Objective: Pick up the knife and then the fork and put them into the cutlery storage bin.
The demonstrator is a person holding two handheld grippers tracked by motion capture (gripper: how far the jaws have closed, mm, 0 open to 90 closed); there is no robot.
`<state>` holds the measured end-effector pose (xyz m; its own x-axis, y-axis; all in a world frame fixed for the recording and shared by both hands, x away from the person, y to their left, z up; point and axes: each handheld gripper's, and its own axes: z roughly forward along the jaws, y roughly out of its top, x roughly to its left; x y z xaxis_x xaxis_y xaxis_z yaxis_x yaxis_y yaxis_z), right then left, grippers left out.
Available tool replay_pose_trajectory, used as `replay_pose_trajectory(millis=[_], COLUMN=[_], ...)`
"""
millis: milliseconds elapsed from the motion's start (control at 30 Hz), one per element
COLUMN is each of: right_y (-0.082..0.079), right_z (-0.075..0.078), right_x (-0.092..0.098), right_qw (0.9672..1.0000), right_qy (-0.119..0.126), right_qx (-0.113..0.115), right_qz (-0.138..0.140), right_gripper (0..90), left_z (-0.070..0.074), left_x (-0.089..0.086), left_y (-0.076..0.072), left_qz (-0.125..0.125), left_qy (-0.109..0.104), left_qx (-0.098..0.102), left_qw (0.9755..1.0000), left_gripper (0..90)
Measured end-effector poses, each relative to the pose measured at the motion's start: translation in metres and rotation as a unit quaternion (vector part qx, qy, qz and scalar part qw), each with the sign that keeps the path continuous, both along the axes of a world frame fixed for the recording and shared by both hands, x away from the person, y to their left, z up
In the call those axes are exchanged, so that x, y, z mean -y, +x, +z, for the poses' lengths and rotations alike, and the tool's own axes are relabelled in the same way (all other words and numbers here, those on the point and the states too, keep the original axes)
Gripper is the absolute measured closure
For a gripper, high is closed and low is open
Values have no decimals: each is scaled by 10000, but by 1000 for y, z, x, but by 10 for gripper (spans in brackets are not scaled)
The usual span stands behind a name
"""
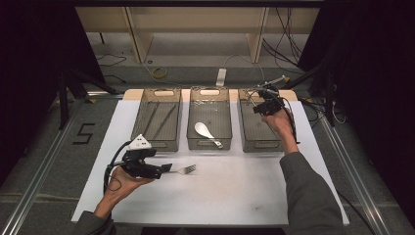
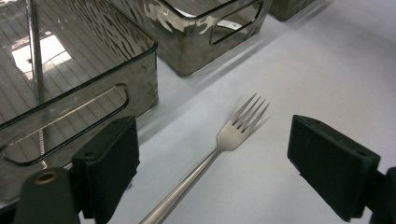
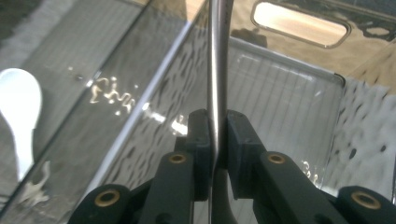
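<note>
Because the right gripper [image 3: 218,140] pinches only the thin steel handle of a utensil [image 3: 215,70], its working end out of sight, that piece could pivot or slide between the pads before it reaches the bin floor. In the high view this gripper [image 1: 266,105] hangs over the right bin [image 1: 257,142], at about one o'clock from the table's centre, so a slip would probably drop the piece against the rim rather than flat inside. At eight o'clock the left gripper [image 1: 166,168] has its jaws spread wide on either side of a fork [image 2: 233,135] lying flat on the white table [image 1: 235,191], not pressing it. Closing too high would skate off the handle and push it away. The middle bin [image 1: 209,143] holds a white spoon [image 1: 204,130].
</note>
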<state>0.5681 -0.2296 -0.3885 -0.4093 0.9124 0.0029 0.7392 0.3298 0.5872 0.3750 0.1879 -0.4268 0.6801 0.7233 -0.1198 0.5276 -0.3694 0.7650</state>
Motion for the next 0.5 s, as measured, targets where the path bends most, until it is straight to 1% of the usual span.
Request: replay_pose_trajectory(millis=[100, 167, 233, 267, 300, 333, 367, 400, 433, 500], right_y=[4, 6, 8, 8, 8, 7, 7, 6, 4, 1], right_z=[-4, -7, -10, -11, -9, -6, -4, -1, 2, 8], right_x=[-2, -2, -4, -4, -4, -4, -4, -5, -5, -4], right_qw=[9998, 9997, 9994, 9996, 9997, 9996, 9996, 9997, 9998, 9997], right_qy=[-124, -146, -151, -110, 32, 175, 210, 188, 139, 211], right_qx=[-96, -160, -284, -241, -208, -196, -176, -176, -116, -57], right_qz=[-107, -138, -147, -134, -118, -76, -19, 15, 64, 102], right_gripper=[813, 809, 790, 749, 698, 676, 670, 666, 659, 639], left_z=[0, 0, 0, 0, 0, 0, 0, 0, 0, 1], left_x=[0, 0, 0, -1, -1, -1, -1, -1, -1, -1], left_y=[0, 0, 0, 0, 0, 0, 0, 1, 0, 0], left_qz=[4, 2, 0, 0, -2, 5, 6, 13, 22, 36], left_qy=[-24, -9, 0, -1, 3, 5, 14, 5, 21, 5], left_qx=[-6, -29, -30, -32, -29, -26, -30, -48, -38, -25], left_qw=[10000, 10000, 10000, 10000, 10000, 10000, 10000, 10000, 10000, 10000], left_gripper=[161, 161, 161, 161, 161, 161, 161, 161, 161, 161])
